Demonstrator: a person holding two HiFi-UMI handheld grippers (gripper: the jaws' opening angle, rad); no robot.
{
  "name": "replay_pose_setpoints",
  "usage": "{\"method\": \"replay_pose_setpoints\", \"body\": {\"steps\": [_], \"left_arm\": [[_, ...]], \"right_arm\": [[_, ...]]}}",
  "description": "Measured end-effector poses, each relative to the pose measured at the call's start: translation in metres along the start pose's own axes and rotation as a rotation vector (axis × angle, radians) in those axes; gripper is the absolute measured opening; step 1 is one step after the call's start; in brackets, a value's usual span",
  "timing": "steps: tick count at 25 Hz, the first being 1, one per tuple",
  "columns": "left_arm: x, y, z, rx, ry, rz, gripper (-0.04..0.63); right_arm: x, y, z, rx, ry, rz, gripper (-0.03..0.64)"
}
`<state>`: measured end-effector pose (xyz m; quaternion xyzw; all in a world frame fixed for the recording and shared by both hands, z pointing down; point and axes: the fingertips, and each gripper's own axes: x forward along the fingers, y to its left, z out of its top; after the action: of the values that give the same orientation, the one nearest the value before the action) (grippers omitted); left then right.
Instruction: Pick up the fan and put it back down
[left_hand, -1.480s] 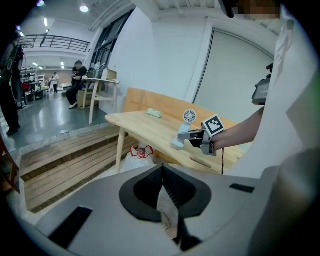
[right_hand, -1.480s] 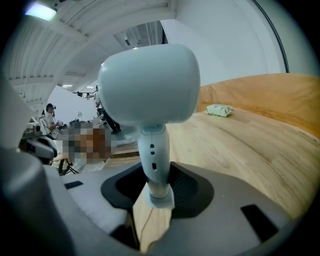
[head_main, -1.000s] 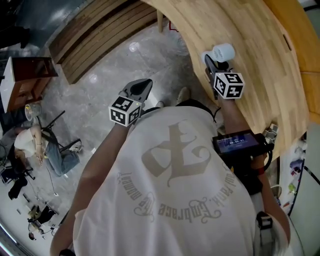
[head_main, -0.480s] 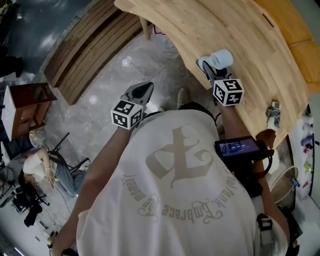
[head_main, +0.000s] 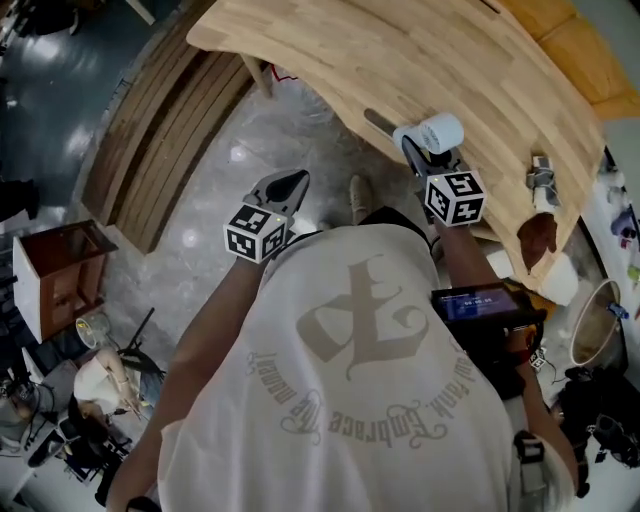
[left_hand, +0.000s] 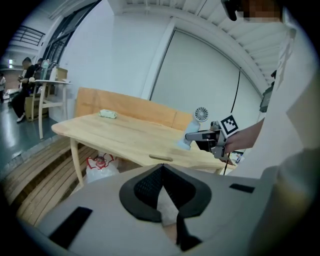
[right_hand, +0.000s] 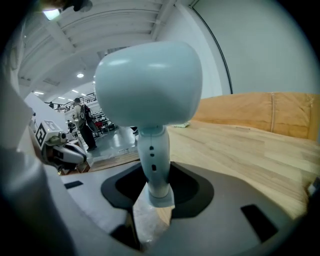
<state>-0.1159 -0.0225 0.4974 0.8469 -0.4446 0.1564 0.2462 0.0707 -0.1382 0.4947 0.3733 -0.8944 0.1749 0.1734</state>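
A small pale-blue hand fan (head_main: 432, 132) with a rounded head (right_hand: 149, 84) and a slim stem (right_hand: 154, 165) is held off the wooden table (head_main: 400, 60). My right gripper (head_main: 414, 152) is shut on the stem, which stands between the jaws (right_hand: 155, 194). It hangs over the table's near edge. In the left gripper view the same gripper (left_hand: 212, 141) shows with the fan (left_hand: 184, 142) in front of it. My left gripper (head_main: 288, 182) is over the floor, left of the table, jaws meeting at the tip (left_hand: 161, 168), nothing between them.
On the table lie a brown cloth (head_main: 537, 240), a small grey object (head_main: 540, 178) and a pale bundle (left_hand: 107, 114). A round white grille fan (left_hand: 201, 114) stands behind. A slatted wooden bench (head_main: 160, 120) runs left. A white bag (left_hand: 100, 163) sits under the table.
The person has moved along the table's edge. My right gripper has travelled with the fan still clamped in it, and more of the table's right end shows. The left gripper stays shut.
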Motion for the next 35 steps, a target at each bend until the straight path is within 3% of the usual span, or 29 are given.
{"method": "replay_pose_setpoints", "body": {"steps": [12,35], "left_arm": [[0.028,-0.028,0.004,0.069,0.022,-0.117,0.011],[0.053,-0.027,0.011,0.066,0.042,-0.119,0.011]], "right_arm": [[-0.061,-0.008,-0.029,0.041,-0.012,-0.111,0.149],[-0.068,-0.017,-0.041,0.023,0.002,-0.123,0.149]]}}
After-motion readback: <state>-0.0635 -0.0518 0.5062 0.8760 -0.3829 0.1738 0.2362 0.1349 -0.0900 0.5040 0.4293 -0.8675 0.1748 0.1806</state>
